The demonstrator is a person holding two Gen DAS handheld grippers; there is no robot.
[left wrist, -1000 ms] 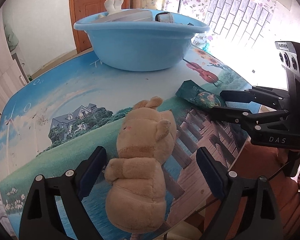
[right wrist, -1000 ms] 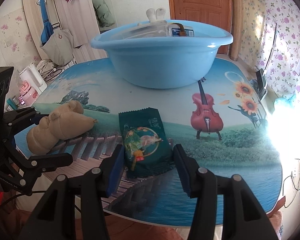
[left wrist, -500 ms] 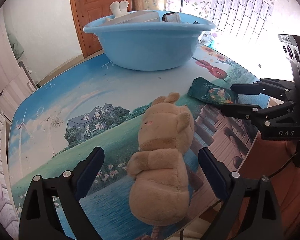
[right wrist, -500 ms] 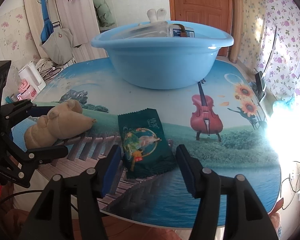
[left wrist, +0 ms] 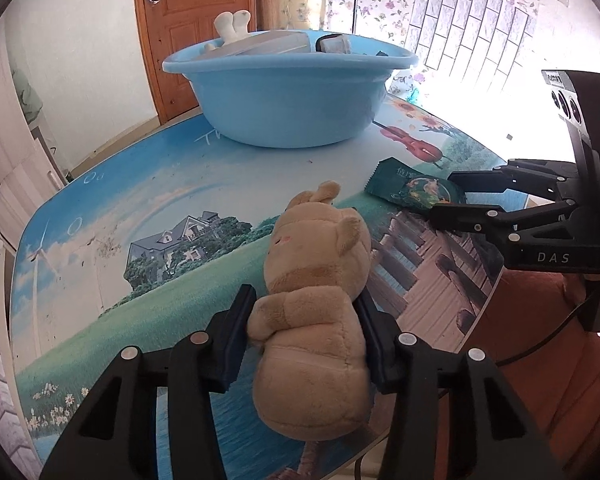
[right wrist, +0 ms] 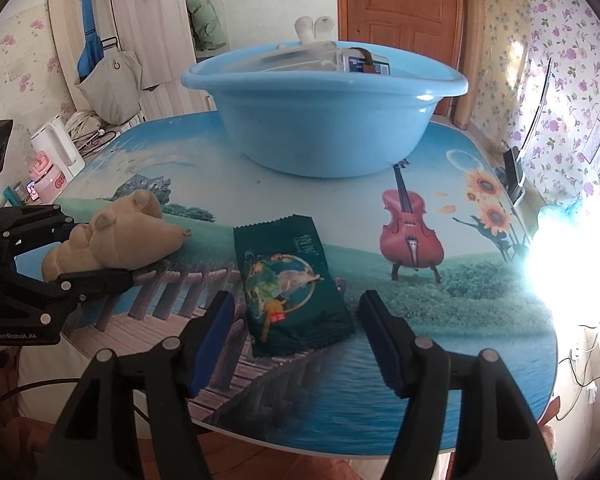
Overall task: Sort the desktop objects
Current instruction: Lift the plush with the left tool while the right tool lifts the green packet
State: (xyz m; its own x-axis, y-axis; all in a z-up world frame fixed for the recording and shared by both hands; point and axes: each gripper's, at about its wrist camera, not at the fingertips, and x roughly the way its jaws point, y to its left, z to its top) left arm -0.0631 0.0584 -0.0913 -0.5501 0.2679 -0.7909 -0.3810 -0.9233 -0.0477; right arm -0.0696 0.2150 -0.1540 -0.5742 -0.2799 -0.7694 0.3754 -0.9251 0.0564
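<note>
A tan plush animal (left wrist: 316, 320) lies near the table's front edge. My left gripper (left wrist: 304, 304) is closing on its body, and both pads press into the fur; the right wrist view shows the plush animal (right wrist: 120, 236) held at the far left by the left gripper (right wrist: 100, 248). A dark green snack packet (right wrist: 292, 280) lies flat on the table. My right gripper (right wrist: 297, 308) straddles its near end, jaws closing, with gaps still showing between pads and packet. The left wrist view shows this right gripper (left wrist: 446, 196) around the packet (left wrist: 412, 190).
A big blue basin (right wrist: 324, 132) stands at the back of the picture-printed table (right wrist: 480, 320), holding several items, with white plush feet (right wrist: 314, 28) sticking out. A white kettle (right wrist: 56, 148) and clutter sit off the table's left. The table's front edge lies just under both grippers.
My left gripper's jaws have come together from wide apart onto the plush animal's body. The right gripper stays around the packet, hardly moved.
</note>
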